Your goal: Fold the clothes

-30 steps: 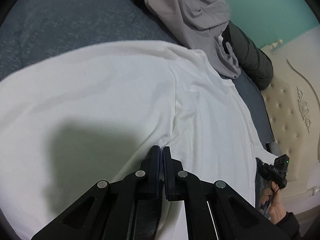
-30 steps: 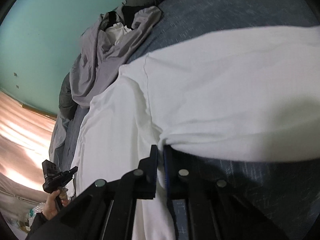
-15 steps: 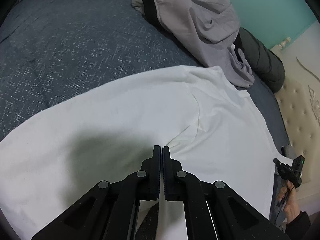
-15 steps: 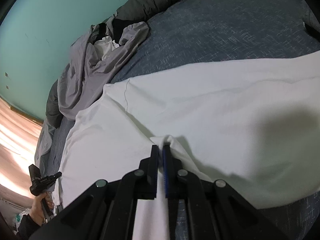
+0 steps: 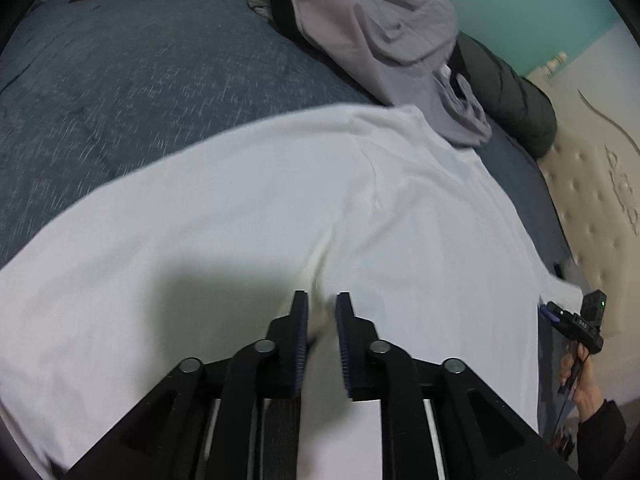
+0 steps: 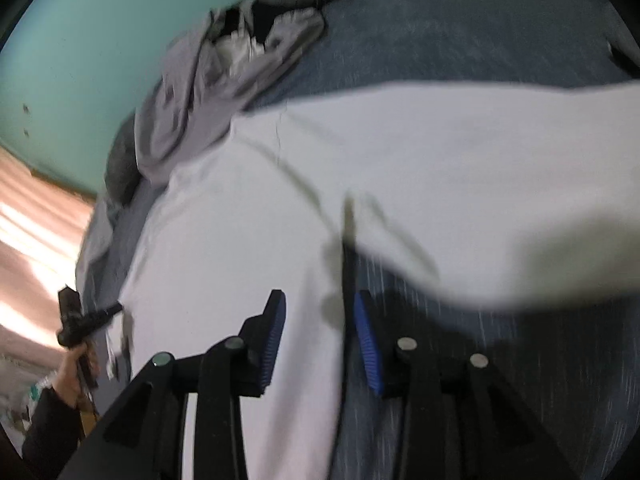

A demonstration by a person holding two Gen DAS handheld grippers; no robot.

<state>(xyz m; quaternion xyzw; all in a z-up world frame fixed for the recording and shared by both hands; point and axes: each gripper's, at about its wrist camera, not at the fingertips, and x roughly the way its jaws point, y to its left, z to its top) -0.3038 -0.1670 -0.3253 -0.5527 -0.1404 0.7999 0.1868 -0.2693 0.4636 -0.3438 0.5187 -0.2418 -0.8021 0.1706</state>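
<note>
Lying flat, apparently: white shirt (image 5: 280,208), released.

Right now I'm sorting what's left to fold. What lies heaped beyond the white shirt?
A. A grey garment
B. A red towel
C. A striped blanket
A: a crumpled grey garment is heaped on the blue bedspread, past the white shirt.

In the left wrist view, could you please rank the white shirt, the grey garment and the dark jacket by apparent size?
1. white shirt, by far the largest, though nearest the camera.
2. grey garment.
3. dark jacket, partly hidden, so its true extent is unsure.
</note>
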